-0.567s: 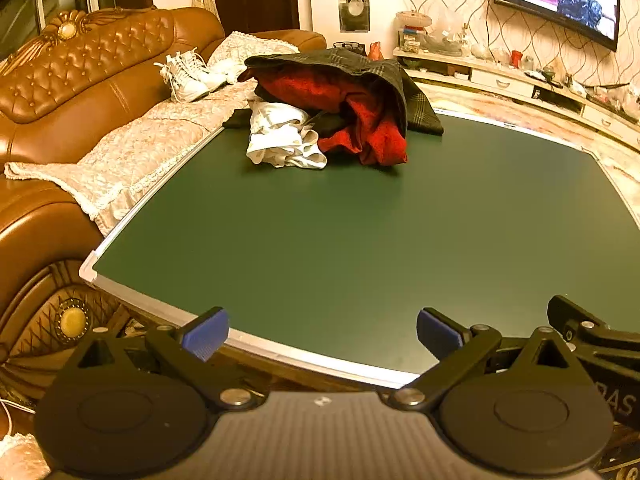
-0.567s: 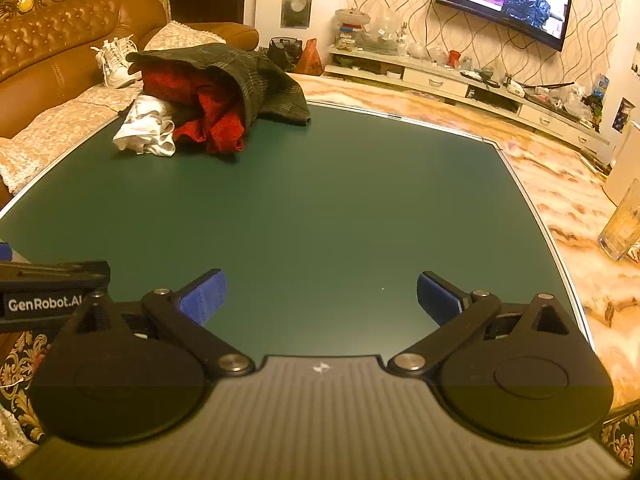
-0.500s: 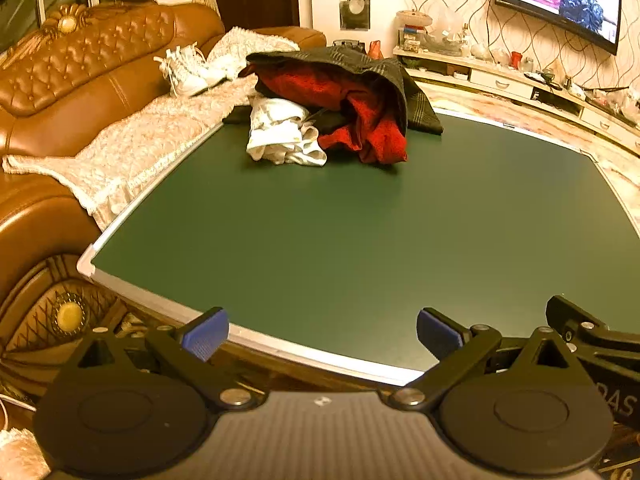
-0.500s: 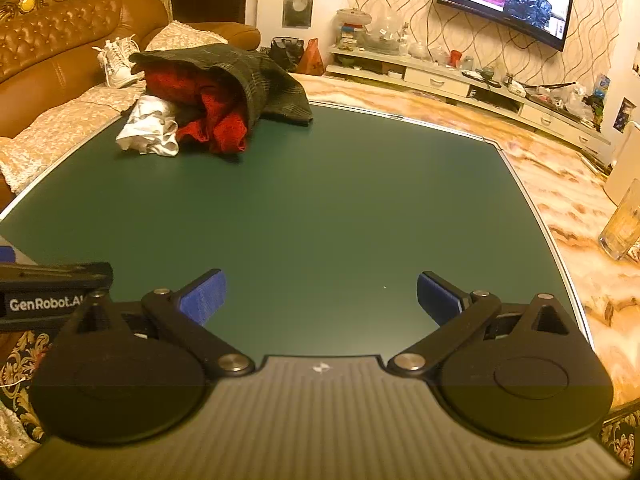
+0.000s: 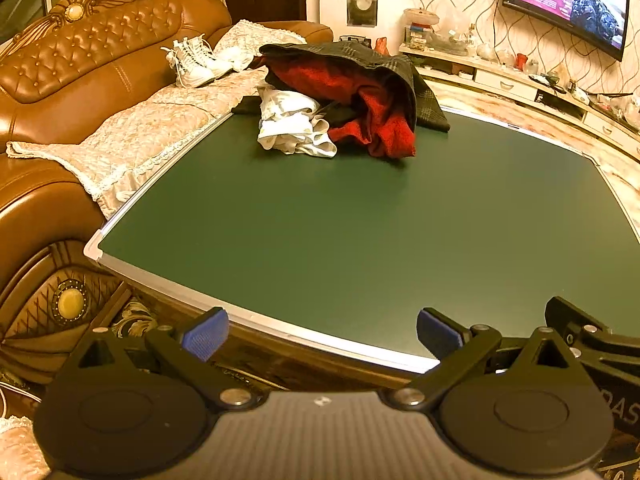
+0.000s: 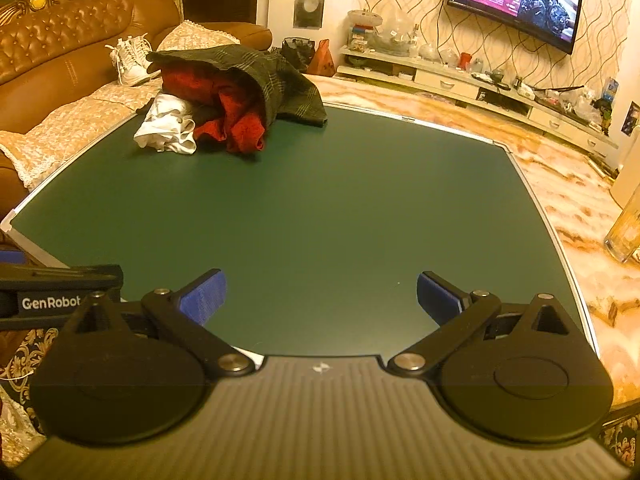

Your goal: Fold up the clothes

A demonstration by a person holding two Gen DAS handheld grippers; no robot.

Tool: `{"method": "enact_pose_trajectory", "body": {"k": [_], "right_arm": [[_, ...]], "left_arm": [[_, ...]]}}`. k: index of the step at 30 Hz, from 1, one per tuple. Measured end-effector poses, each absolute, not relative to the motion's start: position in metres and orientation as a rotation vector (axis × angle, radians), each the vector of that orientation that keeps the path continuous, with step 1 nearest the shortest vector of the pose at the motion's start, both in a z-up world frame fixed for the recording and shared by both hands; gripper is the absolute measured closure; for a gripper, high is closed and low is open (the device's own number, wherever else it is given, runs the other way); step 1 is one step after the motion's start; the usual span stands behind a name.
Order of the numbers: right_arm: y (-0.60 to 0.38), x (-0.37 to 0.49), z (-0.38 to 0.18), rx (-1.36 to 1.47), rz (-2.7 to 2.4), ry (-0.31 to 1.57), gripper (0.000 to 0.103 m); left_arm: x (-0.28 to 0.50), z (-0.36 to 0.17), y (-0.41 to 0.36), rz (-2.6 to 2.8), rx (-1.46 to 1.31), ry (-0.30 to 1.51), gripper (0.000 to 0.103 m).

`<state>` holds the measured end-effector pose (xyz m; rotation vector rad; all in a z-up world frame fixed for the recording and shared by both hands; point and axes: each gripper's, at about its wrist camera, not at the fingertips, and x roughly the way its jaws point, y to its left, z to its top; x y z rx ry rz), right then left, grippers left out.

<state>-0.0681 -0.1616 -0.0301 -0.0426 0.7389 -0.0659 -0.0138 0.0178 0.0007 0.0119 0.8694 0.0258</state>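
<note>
While both wrist views have crept slightly nearer since a moment ago, the clothes pile (image 5: 340, 104) sits at eleven o'clock on the green table (image 5: 360, 232). Left gripper (image 5: 320, 330) and right gripper (image 6: 320, 294) gape empty; "GenRobot" (image 6: 51, 303) reads at nine o'clock.

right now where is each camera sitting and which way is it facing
Left wrist: on the left gripper, over the near left corner of the green table, looking across at the clothes pile and sofa; its open blue pads show, the right gripper's body at right.
Right wrist: on the right gripper, further right, facing the same way; open pads show, the left gripper's body at left.
Shared: table, pile, sofa, TV.
</note>
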Motion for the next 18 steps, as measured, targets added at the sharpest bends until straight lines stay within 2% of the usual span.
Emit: {"method": "enact_pose_trajectory", "body": {"k": [18], "right_arm": [[-0.159,-0.062,-0.041,-0.038,-0.050,0.771,0.000]], "left_arm": [[-0.010,-0.008,0.021,0.034,0.028,0.887,0.000]]}}
